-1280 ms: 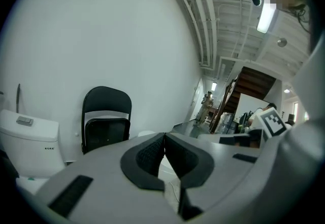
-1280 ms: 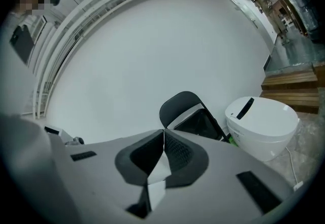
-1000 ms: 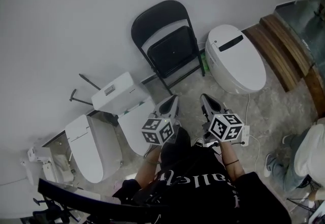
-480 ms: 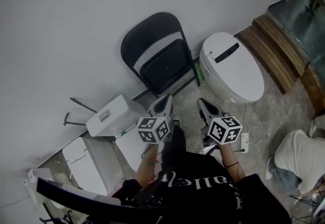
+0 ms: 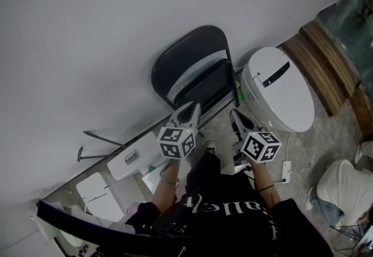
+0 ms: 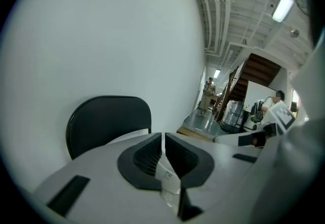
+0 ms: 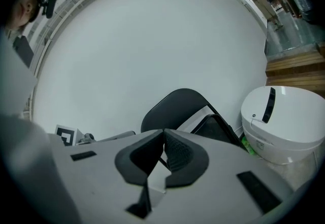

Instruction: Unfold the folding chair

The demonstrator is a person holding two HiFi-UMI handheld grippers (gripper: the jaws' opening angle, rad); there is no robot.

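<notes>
Folding chair (image 5: 192,52) beyond both jaws.

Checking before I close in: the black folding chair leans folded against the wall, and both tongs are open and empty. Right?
Not quite. The left tongs and right tongs are shut, not open; the left and right gripper views show each pair's jaws together. They are empty, and the black folding chair does lean folded against the wall.
</notes>
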